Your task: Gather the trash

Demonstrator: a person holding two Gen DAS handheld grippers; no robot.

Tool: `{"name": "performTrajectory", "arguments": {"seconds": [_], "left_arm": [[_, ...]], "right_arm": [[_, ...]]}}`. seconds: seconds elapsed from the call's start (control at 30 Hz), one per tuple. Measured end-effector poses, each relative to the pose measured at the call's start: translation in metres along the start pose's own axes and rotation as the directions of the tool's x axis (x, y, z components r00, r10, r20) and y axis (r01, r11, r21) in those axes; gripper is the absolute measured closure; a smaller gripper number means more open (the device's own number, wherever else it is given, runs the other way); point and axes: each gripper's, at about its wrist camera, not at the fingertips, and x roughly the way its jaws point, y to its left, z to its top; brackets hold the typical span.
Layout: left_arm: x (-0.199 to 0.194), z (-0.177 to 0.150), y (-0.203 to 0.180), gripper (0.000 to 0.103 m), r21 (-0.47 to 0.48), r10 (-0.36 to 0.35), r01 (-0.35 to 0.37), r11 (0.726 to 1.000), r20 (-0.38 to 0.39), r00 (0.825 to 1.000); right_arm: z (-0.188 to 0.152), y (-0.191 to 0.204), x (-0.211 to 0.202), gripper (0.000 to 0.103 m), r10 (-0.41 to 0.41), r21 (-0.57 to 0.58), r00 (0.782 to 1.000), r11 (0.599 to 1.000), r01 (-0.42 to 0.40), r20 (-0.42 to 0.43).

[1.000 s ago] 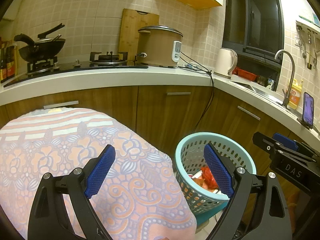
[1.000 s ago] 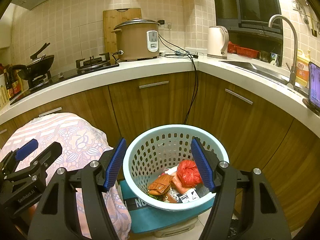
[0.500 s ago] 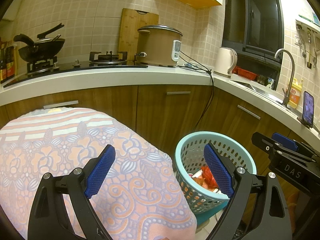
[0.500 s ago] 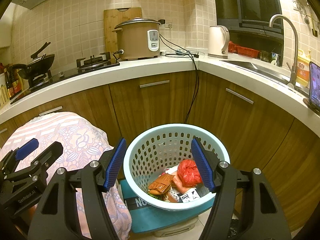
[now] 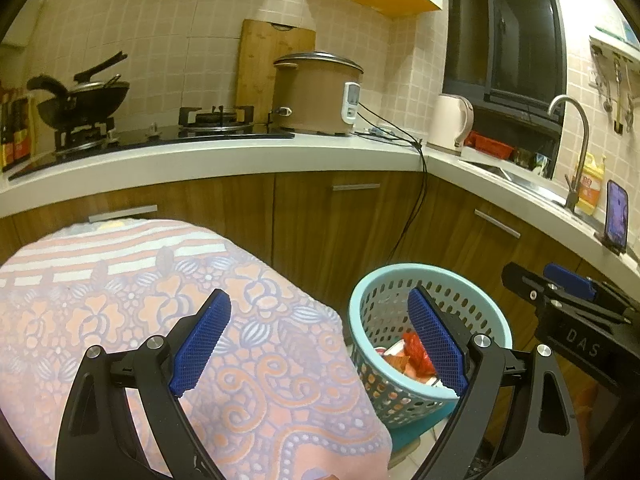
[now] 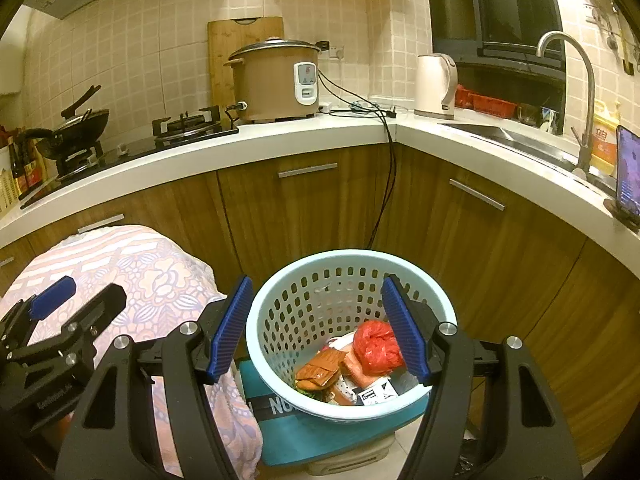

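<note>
A light blue perforated basket stands on a teal box beside the cabinets; it also shows in the left wrist view. It holds trash: a red plastic bag, an orange-brown wrapper and small printed packets. My right gripper is open and empty, held above the basket. My left gripper is open and empty, above the right edge of a table covered with a pink floral cloth.
Wooden cabinets under a white counter curve behind the basket. On the counter stand a rice cooker, a kettle, a gas hob with a wok and a sink tap. A black cable hangs down toward the basket.
</note>
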Motion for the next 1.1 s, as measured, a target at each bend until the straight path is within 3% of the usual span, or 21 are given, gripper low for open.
{"name": "performTrajectory", "arguments": {"seconds": [0.57, 0.87, 1.1], "left_arm": [[-0.036, 0.012, -0.011, 0.015, 0.028, 0.003, -0.004, 1.0, 0.029, 1.0], [-0.051, 0.021, -0.01, 0.015, 0.033, 0.038, -0.04, 0.999, 0.06, 0.997], [-0.052, 0.02, 0.0, 0.012, 0.031, 0.021, -0.022, 0.999, 0.02, 1.0]], "right_arm": [[0.005, -0.008, -0.03, 0.04, 0.009, 0.027, 0.999, 1.0, -0.01, 0.046], [0.009, -0.013, -0.039, 0.04, 0.017, 0.032, 0.998, 0.999, -0.019, 0.06], [0.014, -0.008, -0.041, 0.04, 0.022, 0.015, 0.998, 1.0, -0.023, 0.063]]}}
